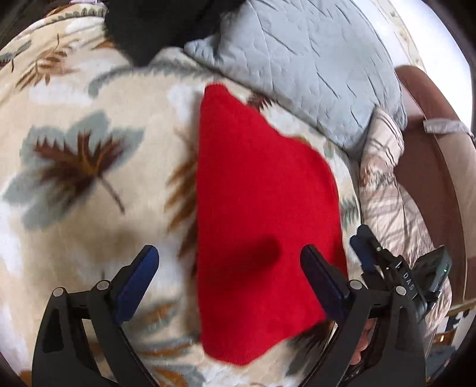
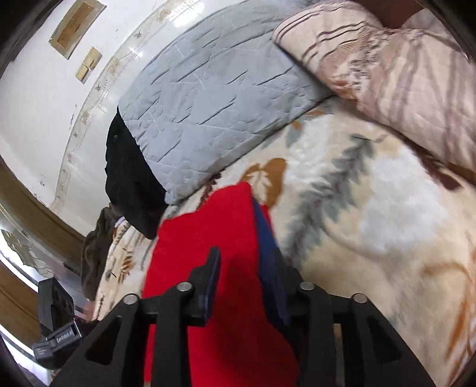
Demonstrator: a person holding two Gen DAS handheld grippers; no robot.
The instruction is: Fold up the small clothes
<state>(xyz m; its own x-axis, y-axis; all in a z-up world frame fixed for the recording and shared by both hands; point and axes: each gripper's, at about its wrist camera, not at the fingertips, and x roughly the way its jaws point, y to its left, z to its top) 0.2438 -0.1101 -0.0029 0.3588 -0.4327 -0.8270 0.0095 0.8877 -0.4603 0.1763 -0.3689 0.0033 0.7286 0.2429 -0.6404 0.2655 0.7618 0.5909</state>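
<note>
So the red cloth (image 1: 261, 214) is lying flat on the leaf-print blanket (image 1: 89, 184) that's covering the bed, and it's looking like a folded wedge: narrow at the far end, wider at the near end. Its far tip is pointing toward the grey quilted pillow (image 1: 300, 65), which is sitting along the far edge of the blanket. A black garment (image 1: 148, 26) is bunched up just beside that pillow, toward the far left corner. A striped beige pillow (image 1: 383, 178) is leaning along the blanket's right edge, past the grey one.

The left gripper (image 1: 229, 268) is hovering over the near part of the cloth with its jaws spread wide, gripping nothing. Its shadow is falling on the red fabric between the fingers (image 1: 139, 277).

The right gripper (image 2: 238, 277) is sitting at the cloth's right edge. From its own camera the red fabric (image 2: 220, 238) is filling the gap between the two blue pads (image 2: 270, 259), but the jaws are only partly closed and everything's motion-blurred, so I honestly can't tell if it's actually pinching the cloth or just hanging over it. In the left camera it's showing up at the right edge of the cloth (image 1: 369, 253).
</note>
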